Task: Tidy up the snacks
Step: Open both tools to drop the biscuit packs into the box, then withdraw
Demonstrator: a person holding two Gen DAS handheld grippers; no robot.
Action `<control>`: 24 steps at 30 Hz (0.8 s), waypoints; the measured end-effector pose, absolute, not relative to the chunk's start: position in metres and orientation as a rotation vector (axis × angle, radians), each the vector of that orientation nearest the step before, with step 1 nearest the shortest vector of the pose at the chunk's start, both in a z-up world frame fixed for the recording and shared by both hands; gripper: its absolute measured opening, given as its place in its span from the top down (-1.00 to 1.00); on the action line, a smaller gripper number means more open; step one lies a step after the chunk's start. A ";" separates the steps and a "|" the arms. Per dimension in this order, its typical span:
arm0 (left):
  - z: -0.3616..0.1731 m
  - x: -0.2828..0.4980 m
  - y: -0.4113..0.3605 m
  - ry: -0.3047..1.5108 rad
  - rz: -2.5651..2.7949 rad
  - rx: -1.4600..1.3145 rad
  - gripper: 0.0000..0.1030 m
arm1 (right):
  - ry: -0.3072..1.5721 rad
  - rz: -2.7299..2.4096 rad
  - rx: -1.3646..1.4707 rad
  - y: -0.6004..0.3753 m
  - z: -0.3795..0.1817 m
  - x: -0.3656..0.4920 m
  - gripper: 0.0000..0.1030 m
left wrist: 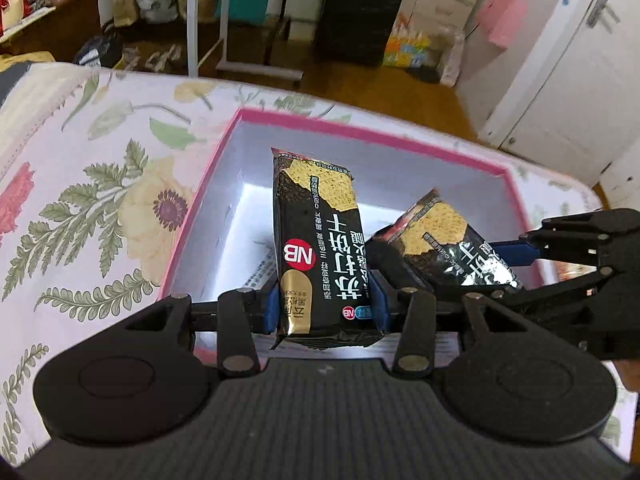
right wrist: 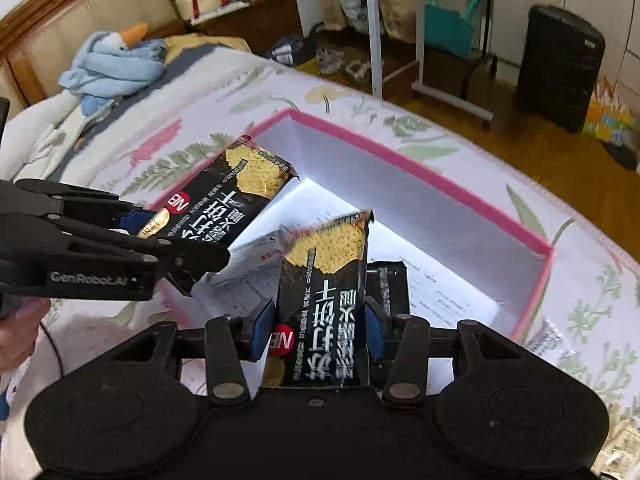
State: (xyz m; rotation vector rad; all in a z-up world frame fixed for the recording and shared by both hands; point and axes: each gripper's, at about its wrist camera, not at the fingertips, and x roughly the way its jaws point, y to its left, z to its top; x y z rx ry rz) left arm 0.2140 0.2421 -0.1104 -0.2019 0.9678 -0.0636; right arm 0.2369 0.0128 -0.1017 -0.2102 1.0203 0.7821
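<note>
My left gripper (left wrist: 325, 307) is shut on a black and gold cracker packet (left wrist: 318, 240) and holds it over the near edge of a pink-rimmed box (left wrist: 360, 130) with a white inside. It also shows in the right wrist view (right wrist: 160, 236) with its packet (right wrist: 236, 196). My right gripper (right wrist: 320, 322) is shut on a second black and gold cracker packet (right wrist: 326, 284) above the box (right wrist: 420, 168). This gripper (left wrist: 516, 254) and its packet (left wrist: 444, 244) show at the right of the left wrist view. A printed paper sheet (right wrist: 444, 292) lies on the box floor.
The box sits on a bed with a floral sheet (left wrist: 100, 200). A black packet (right wrist: 390, 280) lies in the box behind my right packet. A blue plush toy (right wrist: 116, 64) lies near the headboard. A black suitcase (left wrist: 360, 12) and a white stand (left wrist: 224, 20) are on the wooden floor beyond.
</note>
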 end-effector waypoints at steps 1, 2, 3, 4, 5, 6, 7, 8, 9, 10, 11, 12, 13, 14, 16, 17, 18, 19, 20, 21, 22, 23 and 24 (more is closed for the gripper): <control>-0.116 0.218 0.243 0.976 -0.053 -0.200 0.18 | 1.018 0.772 -0.227 0.016 -0.108 0.238 0.00; -0.120 0.221 0.242 0.984 -0.050 -0.197 0.18 | 1.014 0.766 -0.246 0.019 -0.112 0.238 0.00; -0.125 0.222 0.242 0.993 -0.047 -0.197 0.18 | 1.012 0.761 -0.254 0.023 -0.117 0.238 0.00; -0.129 0.225 0.242 1.003 -0.038 -0.199 0.17 | 1.016 0.764 -0.256 0.025 -0.121 0.239 0.00; -0.132 0.225 0.241 1.012 -0.032 -0.196 0.16 | 1.016 0.765 -0.267 0.028 -0.125 0.238 -0.01; -0.136 0.227 0.240 1.020 -0.025 -0.192 0.15 | 1.006 0.760 -0.285 0.031 -0.128 0.238 -0.01; -0.139 0.229 0.239 1.024 -0.014 -0.184 0.15 | 0.986 0.750 -0.305 0.033 -0.131 0.237 -0.06; -0.139 0.229 0.237 1.020 0.000 -0.170 0.14 | 0.971 0.740 -0.322 0.035 -0.133 0.236 -0.07; -0.139 0.228 0.234 1.012 0.012 -0.152 0.13 | 0.962 0.731 -0.336 0.036 -0.135 0.237 -0.10; -0.138 0.227 0.232 1.000 0.018 -0.135 0.11 | 0.963 0.734 -0.339 0.037 -0.137 0.237 -0.11; -0.135 0.225 0.230 0.990 0.021 -0.125 0.07 | 0.960 0.733 -0.335 0.036 -0.137 0.237 -0.13; -0.131 0.223 0.229 0.984 0.022 -0.121 0.06 | 0.954 0.732 -0.326 0.033 -0.135 0.237 -0.14; -0.127 0.220 0.229 0.980 0.017 -0.121 0.05 | 0.944 0.729 -0.316 0.028 -0.132 0.235 -0.15; -0.123 0.217 0.228 0.976 0.010 -0.125 0.05 | 0.934 0.724 -0.303 0.024 -0.128 0.234 -0.16; -0.113 0.209 0.228 0.971 -0.013 -0.137 0.05 | 0.917 0.713 -0.263 0.012 -0.116 0.231 -0.16; -0.108 0.205 0.227 0.968 -0.026 -0.142 0.05 | 0.907 0.710 -0.237 0.004 -0.109 0.228 -0.16; -0.102 0.201 0.225 0.964 -0.039 -0.145 0.05 | 0.897 0.709 -0.208 -0.004 -0.101 0.223 -0.16; -0.096 0.196 0.223 0.957 -0.053 -0.145 0.05 | 0.888 0.705 -0.180 -0.013 -0.093 0.219 -0.16; -0.089 0.191 0.222 0.949 -0.069 -0.142 0.05 | 0.877 0.699 -0.148 -0.024 -0.083 0.213 -0.16; -0.083 0.186 0.218 0.939 -0.083 -0.136 0.05 | 0.865 0.694 -0.123 -0.034 -0.076 0.208 -0.16; -0.076 0.181 0.214 0.930 -0.098 -0.129 0.05 | 0.852 0.685 -0.097 -0.045 -0.067 0.201 -0.16; -0.070 0.176 0.210 0.921 -0.113 -0.123 0.05 | 0.841 0.675 -0.080 -0.054 -0.060 0.196 -0.16; -0.063 0.171 0.205 0.910 -0.133 -0.120 0.05 | 0.827 0.665 -0.067 -0.064 -0.053 0.191 -0.16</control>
